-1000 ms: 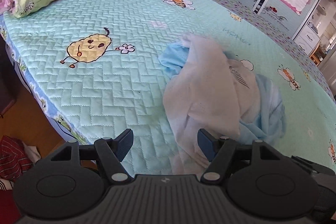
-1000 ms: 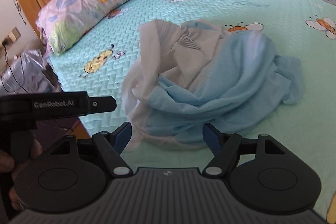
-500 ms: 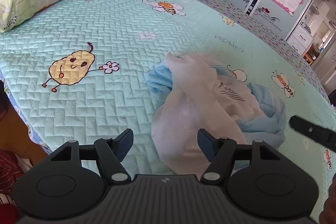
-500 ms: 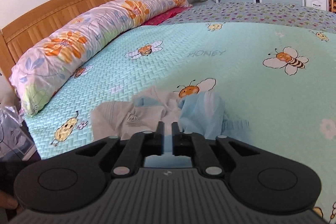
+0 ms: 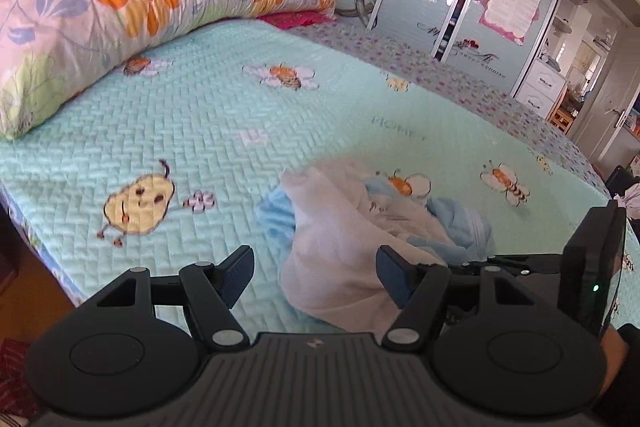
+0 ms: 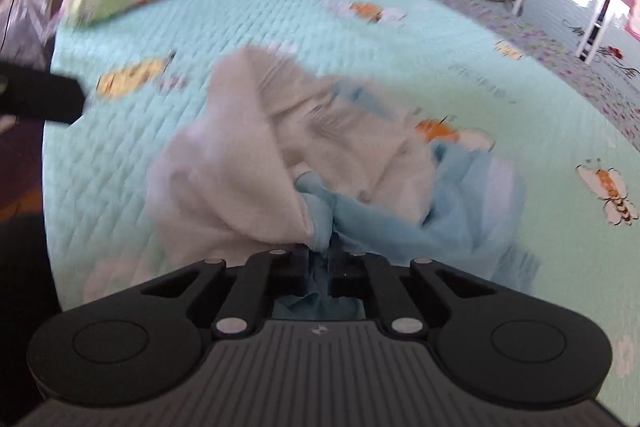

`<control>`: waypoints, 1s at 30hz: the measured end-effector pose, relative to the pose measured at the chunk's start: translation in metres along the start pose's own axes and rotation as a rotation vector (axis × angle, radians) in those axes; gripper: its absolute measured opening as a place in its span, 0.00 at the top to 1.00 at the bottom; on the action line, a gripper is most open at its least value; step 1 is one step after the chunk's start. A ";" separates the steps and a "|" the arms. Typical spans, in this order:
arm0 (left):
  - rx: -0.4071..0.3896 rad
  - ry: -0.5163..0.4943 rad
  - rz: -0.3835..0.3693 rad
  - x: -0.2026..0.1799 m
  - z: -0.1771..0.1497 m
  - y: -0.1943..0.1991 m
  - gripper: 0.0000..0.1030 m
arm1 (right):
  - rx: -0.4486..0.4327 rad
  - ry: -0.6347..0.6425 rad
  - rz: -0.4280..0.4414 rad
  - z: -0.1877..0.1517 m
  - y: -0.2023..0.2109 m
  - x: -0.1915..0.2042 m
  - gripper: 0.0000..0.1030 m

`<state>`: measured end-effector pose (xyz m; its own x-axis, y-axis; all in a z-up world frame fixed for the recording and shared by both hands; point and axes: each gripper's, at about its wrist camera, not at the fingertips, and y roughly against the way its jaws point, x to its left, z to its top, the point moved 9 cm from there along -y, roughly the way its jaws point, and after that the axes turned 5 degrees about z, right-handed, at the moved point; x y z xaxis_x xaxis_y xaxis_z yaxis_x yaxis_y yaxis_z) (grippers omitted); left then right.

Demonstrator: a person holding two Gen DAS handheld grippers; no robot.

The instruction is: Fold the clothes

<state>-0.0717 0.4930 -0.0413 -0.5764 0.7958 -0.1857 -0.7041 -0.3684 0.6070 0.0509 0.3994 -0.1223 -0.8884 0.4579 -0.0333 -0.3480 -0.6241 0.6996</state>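
Right gripper [image 6: 320, 259], jaws just closing, pinches the blue garment [image 6: 404, 223] at lower centre — lift slowly so the white garment [image 6: 240, 179] slides free, left gripper [image 5: 316, 267] gaping, empty.

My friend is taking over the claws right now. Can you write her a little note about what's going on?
Right claw: jaws have just been closing, now shut on the blue garment.
Left claw: open, holding nothing, above the bed's near edge.
Clothes: the blue garment and white garment lie tangled in one heap on the green bedspread.
Done: one grab only.
Left: separate the two, spread each flat, fold both.
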 end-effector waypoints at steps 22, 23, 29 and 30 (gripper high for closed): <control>-0.141 -0.114 -0.149 -0.063 0.075 0.045 0.08 | -0.302 -0.396 0.065 0.037 0.109 -0.092 0.94; -0.094 -0.087 -0.139 -0.057 0.059 0.035 0.08 | -0.297 -0.442 0.078 0.025 0.110 -0.094 0.94; 0.023 -0.017 -0.129 -0.036 0.013 0.025 0.09 | -0.416 -0.594 0.046 -0.006 0.166 -0.119 0.94; 0.024 -0.017 -0.130 -0.035 0.012 0.028 0.09 | -0.428 -0.617 0.030 -0.011 0.172 -0.126 0.94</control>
<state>-0.0663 0.4611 -0.0086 -0.4739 0.8440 -0.2514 -0.7623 -0.2502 0.5970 0.0994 0.2279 -0.0052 -0.6140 0.6297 0.4759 -0.5239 -0.7761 0.3510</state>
